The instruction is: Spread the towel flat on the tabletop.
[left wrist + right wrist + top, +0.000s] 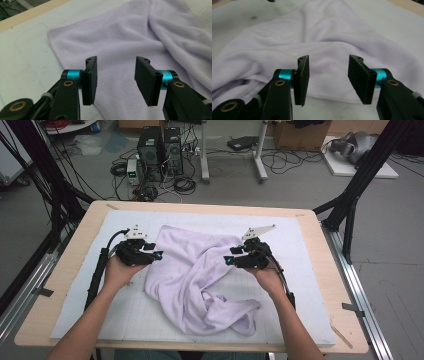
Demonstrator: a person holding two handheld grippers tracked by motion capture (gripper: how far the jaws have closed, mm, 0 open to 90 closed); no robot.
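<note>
My left gripper: jaws apart, nothing between, poised over left edge of lilac towel. My right gripper: jaws apart, empty, aimed at towel's right-side fold. Towel crumpled, mid-bench on white mat, one twisted end trailing toward near edge. Grippers face each other across towel, left hand and right hand low over mat. Wooden bench rim bare around mat.

Even, diffuse overhead light; soft shadows only, no glare on the white mat. High view slightly soft, floor beyond the table's far edge dimmer. Both gripper views: near black jaws blurred, cloth weave sharper mid-frame.
</note>
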